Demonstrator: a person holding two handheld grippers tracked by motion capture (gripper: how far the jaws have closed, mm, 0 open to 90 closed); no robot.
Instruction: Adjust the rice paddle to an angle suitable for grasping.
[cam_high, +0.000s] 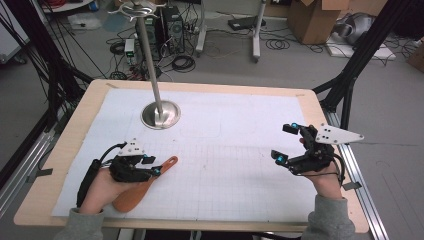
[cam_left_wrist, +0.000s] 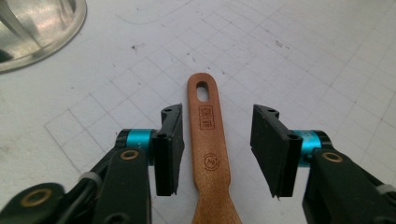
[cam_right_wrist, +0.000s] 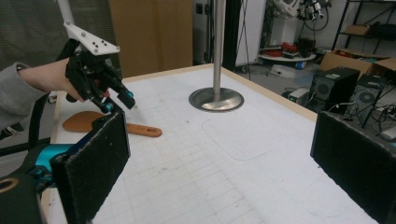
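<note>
Straddling the wooden spatula (cam_left_wrist: 208, 154): left gripper (cam_left_wrist: 218, 149), jaws half apart, pads clear of the handle on both sides; nothing gripped. Spatula lies flat on the gridded mat (cam_high: 225, 150), blade toward the person. Right gripper (cam_high: 288, 145): wide, empty, well apart. Steel stand (cam_high: 160, 114): beyond. Risk: closing off-centre, one pad strikes first and skews the handle; a tip grip may let the blade droop.

Quick count of what's on the table: one wooden spatula (cam_high: 145, 186), one metal stand (cam_high: 160, 114) with a single pole and a round base, and one white grid mat (cam_high: 235, 150) covering the top. Two grippers, left gripper (cam_high: 150, 166) and right gripper (cam_high: 285, 144), one per hand. Two cardboard boxes (cam_high: 315, 17) on the floor behind.
</note>
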